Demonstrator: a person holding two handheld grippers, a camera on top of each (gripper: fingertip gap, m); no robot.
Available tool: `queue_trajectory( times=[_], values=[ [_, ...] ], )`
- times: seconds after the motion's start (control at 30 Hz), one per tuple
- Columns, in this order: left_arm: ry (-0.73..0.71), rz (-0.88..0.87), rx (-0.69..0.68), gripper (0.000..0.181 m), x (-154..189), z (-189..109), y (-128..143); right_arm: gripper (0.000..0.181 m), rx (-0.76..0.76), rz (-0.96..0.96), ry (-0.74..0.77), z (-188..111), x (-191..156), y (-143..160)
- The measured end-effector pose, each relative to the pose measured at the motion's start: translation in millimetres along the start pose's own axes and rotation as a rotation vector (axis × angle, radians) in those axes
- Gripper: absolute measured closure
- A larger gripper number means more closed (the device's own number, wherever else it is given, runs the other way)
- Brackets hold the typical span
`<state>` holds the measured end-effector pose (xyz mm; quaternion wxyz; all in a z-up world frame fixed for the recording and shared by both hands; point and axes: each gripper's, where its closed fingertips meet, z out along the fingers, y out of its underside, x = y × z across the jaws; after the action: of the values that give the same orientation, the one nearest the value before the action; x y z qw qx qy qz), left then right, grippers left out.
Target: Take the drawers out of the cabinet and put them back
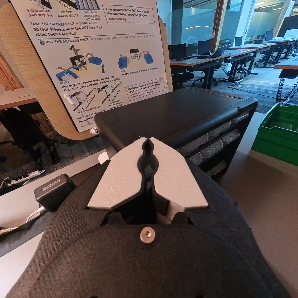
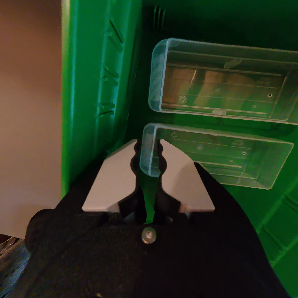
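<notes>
Rows of long desks [image 1: 251, 48] and dark chairs [image 1: 204, 48] fill the big room behind, with glass walls far back. Closer in is a pale table top [image 1: 266, 185], smooth and bare near the edge. On it stands the black cabinet [image 1: 177, 111], with clear drawers [image 1: 211, 147] shut in its front; some slots low down may be empty, but it is too dark to tell. Behind it leans a wooden board with a white paper sheet [image 1: 96, 64]. A green box [image 2: 100, 80] sits just beside the cabinet. Two clear drawers lie inside it, a far drawer [image 2: 225, 80] and a near drawer [image 2: 217, 156]. The left gripper [image 1: 148, 139] hangs over the cabinet's near corner, its jaws pressed together on nothing. The right gripper [image 2: 148, 141] pinches the near drawer's front end.
</notes>
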<state>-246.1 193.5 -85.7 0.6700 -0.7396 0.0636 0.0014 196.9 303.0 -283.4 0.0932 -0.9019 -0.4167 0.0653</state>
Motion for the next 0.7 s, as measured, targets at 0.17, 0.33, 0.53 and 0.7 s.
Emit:
queue_trajectory(
  times=[0.17, 0.33, 0.53, 0.7],
  values=[
    [-0.001, 0.001, 0.0, 0.179, 0.0, 0.0, 0.0, 0.135, 0.178, 0.016, -0.013, -40.1, -0.7, -20.9],
    [-0.004, 0.003, -0.001, 0.179, 0.0, 0.0, 0.0, 0.122, 0.622, -0.01, 0.025, -128.2, -16.9, -68.4],
    [-0.009, 0.007, -0.002, 0.18, 0.2, 0.0, -0.1, 0.128, 1.065, -0.214, 0.039, -211.3, -102.3, -101.7],
    [-0.002, 0.002, 0.001, 0.179, 0.2, 0.1, -0.1, 0.136, 1.41, -0.414, 0.244, -249.9, -170.3, -109.1]
  ],
)
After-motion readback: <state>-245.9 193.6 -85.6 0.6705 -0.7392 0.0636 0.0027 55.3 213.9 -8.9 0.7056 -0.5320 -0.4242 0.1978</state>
